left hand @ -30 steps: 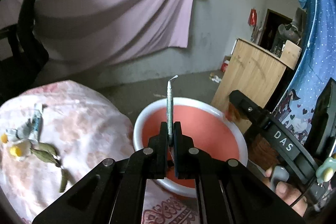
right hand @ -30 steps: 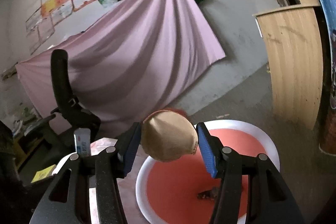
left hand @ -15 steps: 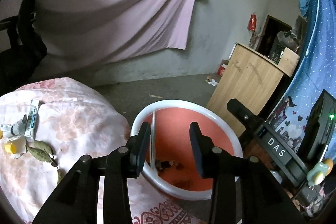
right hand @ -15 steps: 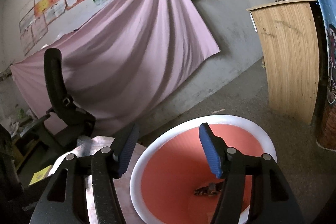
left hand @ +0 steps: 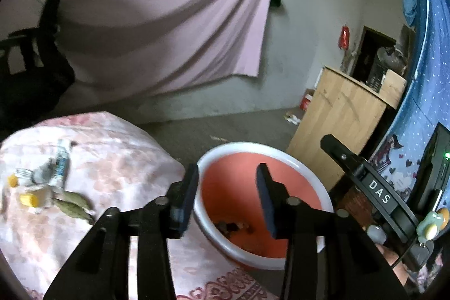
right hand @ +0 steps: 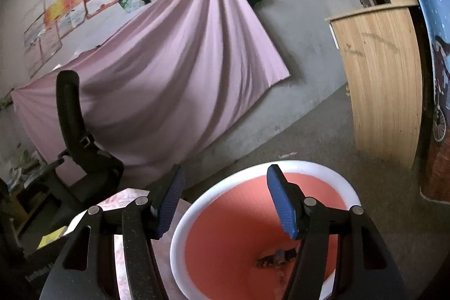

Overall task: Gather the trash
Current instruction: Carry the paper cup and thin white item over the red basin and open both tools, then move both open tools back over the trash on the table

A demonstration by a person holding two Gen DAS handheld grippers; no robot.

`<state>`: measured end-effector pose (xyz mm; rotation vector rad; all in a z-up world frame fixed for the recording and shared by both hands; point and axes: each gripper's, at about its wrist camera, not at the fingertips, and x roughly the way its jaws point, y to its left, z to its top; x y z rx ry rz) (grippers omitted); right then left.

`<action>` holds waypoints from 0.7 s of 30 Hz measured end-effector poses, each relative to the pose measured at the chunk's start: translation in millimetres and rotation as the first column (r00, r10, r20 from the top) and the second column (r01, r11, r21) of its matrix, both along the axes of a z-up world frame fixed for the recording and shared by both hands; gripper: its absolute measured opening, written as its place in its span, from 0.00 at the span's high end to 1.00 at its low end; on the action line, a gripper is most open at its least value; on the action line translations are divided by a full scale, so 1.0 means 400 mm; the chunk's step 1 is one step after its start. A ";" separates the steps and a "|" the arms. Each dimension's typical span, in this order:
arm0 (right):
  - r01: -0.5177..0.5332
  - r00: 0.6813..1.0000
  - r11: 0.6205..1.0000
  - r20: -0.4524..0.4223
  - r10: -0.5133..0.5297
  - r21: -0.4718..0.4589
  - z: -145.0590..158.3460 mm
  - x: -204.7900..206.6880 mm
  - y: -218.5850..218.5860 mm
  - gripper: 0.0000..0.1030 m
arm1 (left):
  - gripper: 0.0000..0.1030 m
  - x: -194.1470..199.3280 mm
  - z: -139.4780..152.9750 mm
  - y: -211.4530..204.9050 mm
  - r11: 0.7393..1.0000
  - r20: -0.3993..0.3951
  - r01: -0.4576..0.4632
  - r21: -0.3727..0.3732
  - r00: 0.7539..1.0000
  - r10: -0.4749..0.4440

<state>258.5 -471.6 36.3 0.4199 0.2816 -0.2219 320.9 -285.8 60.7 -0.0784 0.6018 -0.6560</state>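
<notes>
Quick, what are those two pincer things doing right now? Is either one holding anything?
Left tool: jaws opening, nothing between them, over the basin.
Right tool: open, holding nothing.

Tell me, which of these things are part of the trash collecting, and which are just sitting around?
Part of the job:
- basin, scraps already inside
- crumpled wrappers on the table
- dry leaves
- yellow caps
- left gripper, jaws opening, nothing between them
- right gripper, open and empty

Just lying about:
- chair
- pink sheet
- wooden cabinet
- wall posters
</notes>
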 end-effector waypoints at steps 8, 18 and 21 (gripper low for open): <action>-0.061 0.990 0.993 0.119 0.072 -0.097 0.043 -0.019 0.083 0.26 | 0.33 -0.043 0.051 0.142 0.987 0.119 -0.155 -0.043 0.980 0.159; -0.178 0.952 0.960 0.211 0.224 -0.216 0.076 -0.006 0.252 0.00 | 0.02 -0.119 0.061 0.385 0.879 0.262 -0.456 -0.136 0.839 0.476; -0.218 0.941 0.943 0.202 0.272 -0.253 0.077 0.011 0.307 0.00 | 0.02 -0.139 0.052 0.450 0.857 0.314 -0.500 -0.127 0.799 0.513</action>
